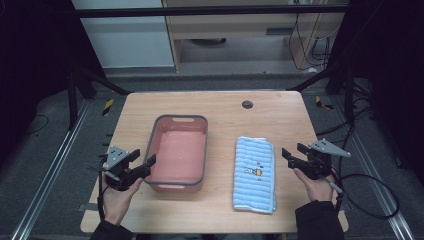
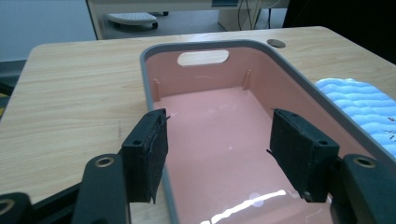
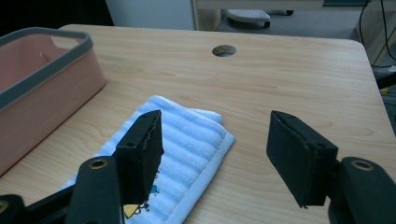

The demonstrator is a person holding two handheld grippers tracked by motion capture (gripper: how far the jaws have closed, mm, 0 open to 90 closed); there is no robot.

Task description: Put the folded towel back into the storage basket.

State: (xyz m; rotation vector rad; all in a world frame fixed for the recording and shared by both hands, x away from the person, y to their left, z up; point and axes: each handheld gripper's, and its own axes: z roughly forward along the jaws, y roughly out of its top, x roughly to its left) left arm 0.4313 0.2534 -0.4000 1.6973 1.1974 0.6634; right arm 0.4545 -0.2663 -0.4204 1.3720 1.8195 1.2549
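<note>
1. Hands enter at six o'clock in the high view, each holding tongs.
2. Left tongs stand open and empty, at the bin's nine o'clock side near its front corner; in the left gripper view one jaw is outside the grey rim, the other over the pink floor, neither pressing on it.
3. Right tongs stand open and empty, just beside the towel at its three o'clock edge, pads clear of the cloth.
4. Bin sits left of centre on the counter; its inside is bare.
5. Towel, blue-striped and folded with a small printed motif, lies flat at the bin's three o'clock, apart from it.
6. Round hole sits at the counter's twelve o'clock edge.
</note>
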